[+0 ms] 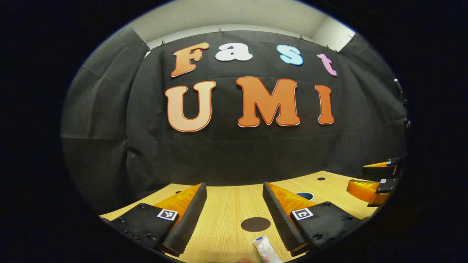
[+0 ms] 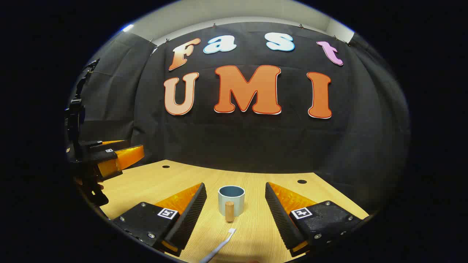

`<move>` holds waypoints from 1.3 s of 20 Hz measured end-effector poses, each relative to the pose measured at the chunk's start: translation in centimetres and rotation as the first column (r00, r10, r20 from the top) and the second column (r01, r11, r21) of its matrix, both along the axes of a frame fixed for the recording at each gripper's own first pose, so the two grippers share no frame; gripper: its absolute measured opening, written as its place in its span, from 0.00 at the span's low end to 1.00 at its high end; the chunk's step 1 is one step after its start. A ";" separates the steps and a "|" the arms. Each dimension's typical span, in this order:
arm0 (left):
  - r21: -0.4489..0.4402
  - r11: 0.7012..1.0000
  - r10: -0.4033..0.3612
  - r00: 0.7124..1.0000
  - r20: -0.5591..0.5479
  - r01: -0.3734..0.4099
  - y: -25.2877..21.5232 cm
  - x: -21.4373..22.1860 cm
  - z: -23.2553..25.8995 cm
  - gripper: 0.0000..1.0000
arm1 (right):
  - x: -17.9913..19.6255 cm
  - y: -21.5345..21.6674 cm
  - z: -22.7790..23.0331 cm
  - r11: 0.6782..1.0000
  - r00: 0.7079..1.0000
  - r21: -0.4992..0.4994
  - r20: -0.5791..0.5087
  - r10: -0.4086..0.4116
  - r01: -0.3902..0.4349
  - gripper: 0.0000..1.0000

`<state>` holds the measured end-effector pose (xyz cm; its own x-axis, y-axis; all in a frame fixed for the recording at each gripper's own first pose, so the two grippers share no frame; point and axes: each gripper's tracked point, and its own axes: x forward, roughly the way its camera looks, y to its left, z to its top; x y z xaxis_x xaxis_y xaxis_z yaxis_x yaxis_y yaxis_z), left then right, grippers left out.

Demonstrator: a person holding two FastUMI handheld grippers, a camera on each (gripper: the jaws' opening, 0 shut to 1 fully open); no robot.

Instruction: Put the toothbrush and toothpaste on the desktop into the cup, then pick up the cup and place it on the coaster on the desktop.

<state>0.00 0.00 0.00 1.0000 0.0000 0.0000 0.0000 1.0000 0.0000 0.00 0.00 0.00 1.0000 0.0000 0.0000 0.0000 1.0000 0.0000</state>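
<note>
Left gripper view: left gripper (image 1: 234, 215) open above the wood-grain desktop (image 1: 223, 204), holding nothing; soft toothpaste (image 1: 267, 250) tube lying flat just inside the right finger; flat round dark coaster (image 1: 255, 224) just beyond it.

Right gripper view: right gripper (image 2: 236, 213) likewise open and empty; slim toothbrush (image 2: 219, 248) flat between the fingers; smooth cylindrical cup (image 2: 231, 200), wooden handle facing, upright beyond. Judged stage: first pickup; next, closing squarely on each item.

Desktop (image 2: 256, 230): pale wood grain, small dark round holes.
Coaster (image 1: 255, 224): plain dark brown disc.
Cup (image 2: 231, 200): light blue-grey, tan wooden handle.
Toothbrush (image 2: 223, 244): white.
Toothpaste (image 1: 267, 250): white tube, blue end, faint pinkish print.
</note>
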 end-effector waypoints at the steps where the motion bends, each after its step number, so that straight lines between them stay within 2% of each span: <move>1: 0.004 1.000 0.000 1.000 -0.001 0.000 0.0 0.0 0.0 0.99 | 0.0 0.0 0.0 1.000 1.000 0.000 0.000 0.002 -0.002 0.97; 10: -0.003 1.000 0.004 1.000 -0.029 -0.004 -0.2 0.0 -0.7 0.97 | 0.0 -0.2 -0.5 1.000 1.000 0.011 -0.017 0.003 -0.003 0.97; 16: -0.040 0.999 -0.026 0.994 -0.102 0.022 -1.0 0.3 -2.0 0.99 | -0.2 0.0 -1.0 1.000 0.999 0.020 -0.046 0.016 -0.015 0.96; 18: -0.041 0.999 -0.041 0.990 -0.132 0.036 -1.5 0.3 -2.7 0.96 | -0.2 0.0 -1.6 0.999 0.997 0.032 -0.075 0.019 -0.017 0.96; 21: -0.027 0.998 -0.063 0.981 -0.185 0.059 -2.2 0.2 -4.7 0.97 | -0.1 0.4 -3.1 0.998 0.991 0.060 -0.133 0.032 -0.025 0.95; 22: -0.022 0.997 -0.071 0.976 -0.205 0.068 -2.5 0.2 -5.3 0.99 | -0.1 0.5 -3.7 0.997 0.987 0.069 -0.156 0.034 -0.024 0.98; 23: -0.016 0.997 -0.076 0.971 -0.225 0.075 -2.7 0.1 -6.0 0.97 | -0.1 0.7 -4.3 0.997 0.983 0.079 -0.180 0.038 -0.024 0.94; 25: -0.010 0.996 -0.085 0.961 -0.262 0.086 -3.1 -0.4 -7.3 0.99 | -0.2 1.0 -5.9 0.995 0.971 0.097 -0.234 0.045 -0.023 0.95; 26: -0.010 0.996 -0.091 0.956 -0.280 0.092 -3.3 -0.4 -8.0 0.97 | -0.1 0.9 -6.8 0.994 0.964 0.106 -0.260 0.049 -0.022 0.95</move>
<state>-0.37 -3.30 -7.95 0.9556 -0.0908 -0.2802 0.0918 0.9957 -0.0096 -0.15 0.91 -6.84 0.9644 0.0493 -0.2599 -0.0224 0.9941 0.1057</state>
